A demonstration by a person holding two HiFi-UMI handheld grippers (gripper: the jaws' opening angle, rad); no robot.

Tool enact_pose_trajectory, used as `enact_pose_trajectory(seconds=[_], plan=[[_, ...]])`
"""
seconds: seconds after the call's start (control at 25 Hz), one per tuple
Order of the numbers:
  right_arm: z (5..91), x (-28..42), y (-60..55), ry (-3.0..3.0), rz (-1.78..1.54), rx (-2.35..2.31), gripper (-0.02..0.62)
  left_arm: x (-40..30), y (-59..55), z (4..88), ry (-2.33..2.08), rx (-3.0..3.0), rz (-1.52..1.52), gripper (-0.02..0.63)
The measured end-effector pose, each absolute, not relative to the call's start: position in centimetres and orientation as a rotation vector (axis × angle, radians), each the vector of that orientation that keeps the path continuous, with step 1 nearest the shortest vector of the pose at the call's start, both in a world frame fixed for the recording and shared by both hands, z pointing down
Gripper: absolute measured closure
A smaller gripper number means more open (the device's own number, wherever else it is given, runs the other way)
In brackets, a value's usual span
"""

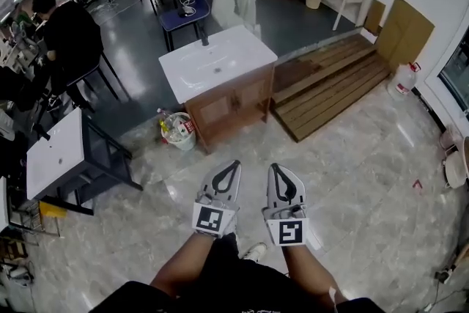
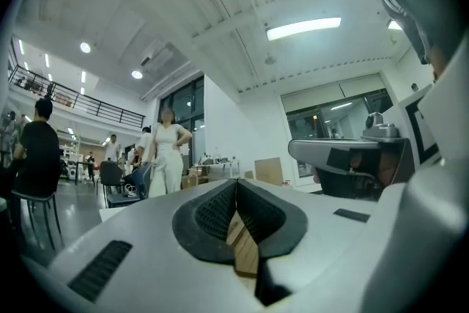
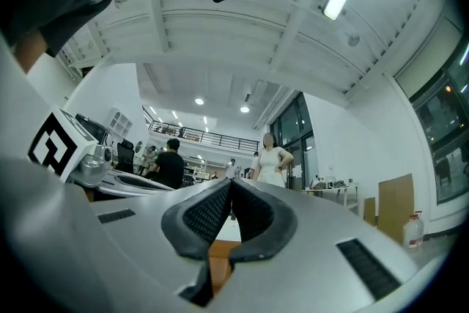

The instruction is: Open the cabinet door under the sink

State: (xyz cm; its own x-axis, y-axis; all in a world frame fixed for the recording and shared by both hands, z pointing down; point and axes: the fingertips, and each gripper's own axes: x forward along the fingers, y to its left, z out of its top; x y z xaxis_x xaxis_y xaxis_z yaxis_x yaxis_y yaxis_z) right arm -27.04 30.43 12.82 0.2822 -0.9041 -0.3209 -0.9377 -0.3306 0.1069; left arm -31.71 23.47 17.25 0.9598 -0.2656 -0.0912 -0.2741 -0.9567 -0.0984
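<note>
The brown panelled wooden cabinet door (image 1: 218, 112) sits shut and upright, directly beneath the white rectangular sink (image 1: 242, 48).

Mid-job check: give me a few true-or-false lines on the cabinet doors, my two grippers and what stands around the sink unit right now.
1. The cabinet doors under the sink are closed. True.
2. The left gripper is clamped on a door handle. False: it is shut on nothing and hangs over the floor, short of the cabinet.
3. The right gripper has its jaws wide apart. False: its jaws are together, with nothing between them.
4. A small bin with rubbish in it stands on the floor beside the cabinet. True.
5. A wooden platform lies on the cabinet's other side from the bin. True.
</note>
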Motion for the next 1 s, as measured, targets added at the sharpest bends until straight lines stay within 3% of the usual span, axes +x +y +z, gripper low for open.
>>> enact_pose_trajectory(seconds=[1.0], plan=[[13.5,-12.7,9.7,1.856,0.421,-2.481,0.572,-18.6,1.5,18.0,0.507,-3.034,0.177,0.583]])
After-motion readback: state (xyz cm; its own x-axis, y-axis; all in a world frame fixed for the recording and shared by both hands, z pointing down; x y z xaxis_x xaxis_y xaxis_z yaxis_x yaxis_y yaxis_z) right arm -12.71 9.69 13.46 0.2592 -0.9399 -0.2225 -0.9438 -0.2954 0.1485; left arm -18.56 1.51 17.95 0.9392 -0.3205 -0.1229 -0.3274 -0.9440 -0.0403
